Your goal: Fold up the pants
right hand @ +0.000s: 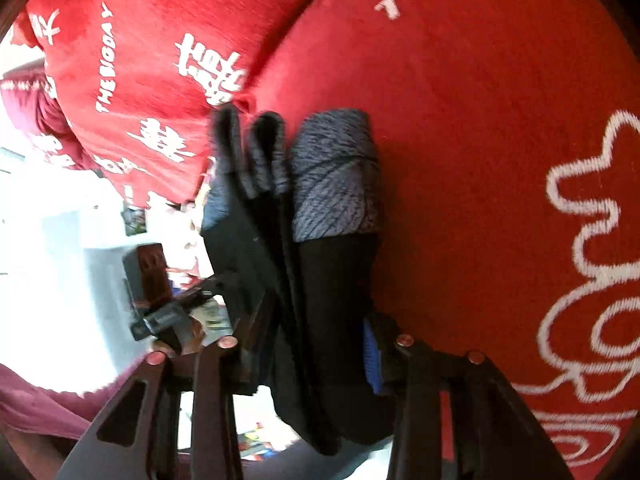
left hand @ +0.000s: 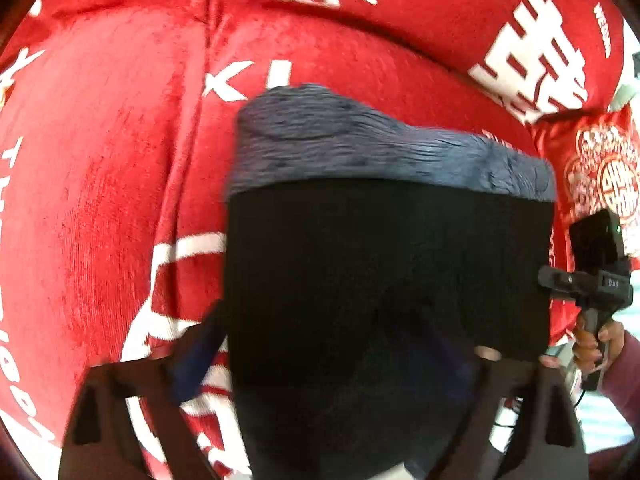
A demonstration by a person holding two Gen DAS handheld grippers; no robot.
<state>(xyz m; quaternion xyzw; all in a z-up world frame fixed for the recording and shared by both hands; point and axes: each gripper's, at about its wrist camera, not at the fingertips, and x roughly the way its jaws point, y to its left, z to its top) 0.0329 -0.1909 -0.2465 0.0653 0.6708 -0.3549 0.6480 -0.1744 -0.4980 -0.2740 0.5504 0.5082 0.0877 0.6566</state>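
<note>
The folded black pants (left hand: 384,260) with a grey ribbed waistband (left hand: 360,148) lie on the red cover, filling the left wrist view. My left gripper (left hand: 340,344) straddles them with its jaws wide. Its left blue pad (left hand: 200,344) stands clear of the cloth's edge, so it is open. In the right wrist view the pants (right hand: 332,280) show edge-on as stacked layers, with the waistband (right hand: 332,176) at the far end. My right gripper (right hand: 312,344) is shut on this stack at its side edge. A hand (left hand: 600,340) holds that gripper's handle.
The surface is a red plush cover (left hand: 100,160) with white lettering, also seen in the right wrist view (right hand: 480,160). A red cushion with a white emblem (left hand: 600,168) lies at the right. Red back pillows (left hand: 520,40) rise behind. A bright floor area (right hand: 60,260) lies off the left edge.
</note>
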